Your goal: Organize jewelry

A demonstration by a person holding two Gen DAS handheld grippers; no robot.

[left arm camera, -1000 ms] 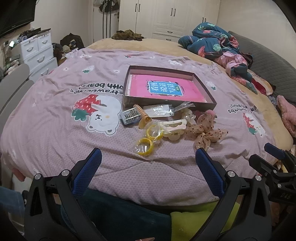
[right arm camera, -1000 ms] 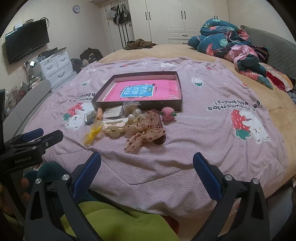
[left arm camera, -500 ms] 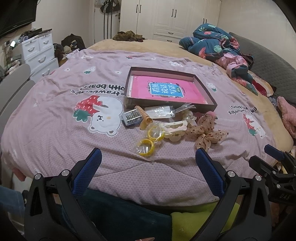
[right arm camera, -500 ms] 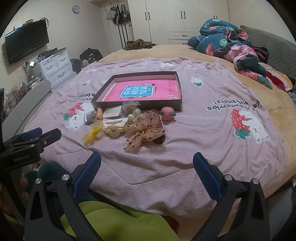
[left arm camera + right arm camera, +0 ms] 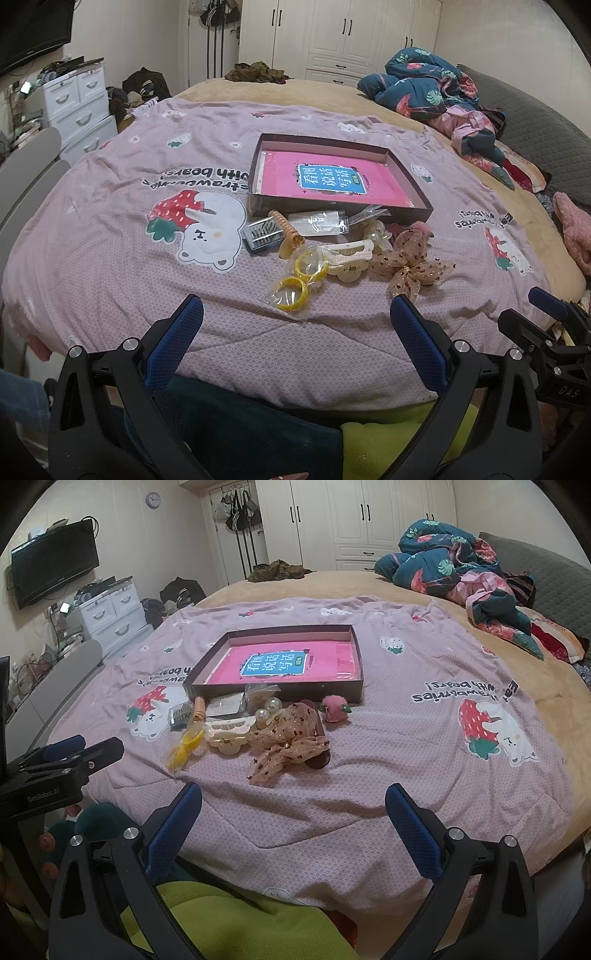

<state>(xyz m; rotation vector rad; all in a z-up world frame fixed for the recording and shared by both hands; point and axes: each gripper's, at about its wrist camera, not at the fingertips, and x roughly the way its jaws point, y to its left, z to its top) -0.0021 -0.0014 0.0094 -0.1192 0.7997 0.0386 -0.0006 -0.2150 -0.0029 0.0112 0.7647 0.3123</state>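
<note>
A shallow brown box [image 5: 413,177] [image 5: 356,657] with a pink book inside lies on the lilac bedspread. In front of it sits a heap of accessories: bagged yellow bangles [image 5: 299,277] [image 5: 184,747], a cream claw clip [image 5: 349,254] [image 5: 227,733], a brown dotted bow [image 5: 410,264] [image 5: 288,742], an orange spiral tie [image 5: 286,229], a small blue case [image 5: 260,234], a clear packet [image 5: 317,223], pearl beads [image 5: 269,709] and a pink pompom [image 5: 334,707]. My left gripper [image 5: 295,325] and right gripper [image 5: 293,808] hang open near the bed's front edge, short of the heap, holding nothing.
A crumpled floral quilt [image 5: 439,92] [image 5: 461,568] lies at the far right of the bed. White drawers [image 5: 79,107] and a wall TV [image 5: 55,561] stand on the left, wardrobes [image 5: 351,517] at the back. Green and dark fabric [image 5: 236,919] fills the foreground below the grippers.
Both views have crept very slightly; the heap and box sit marginally lower in the left wrist view. Both grippers stay open and nothing on the bed has moved.
</note>
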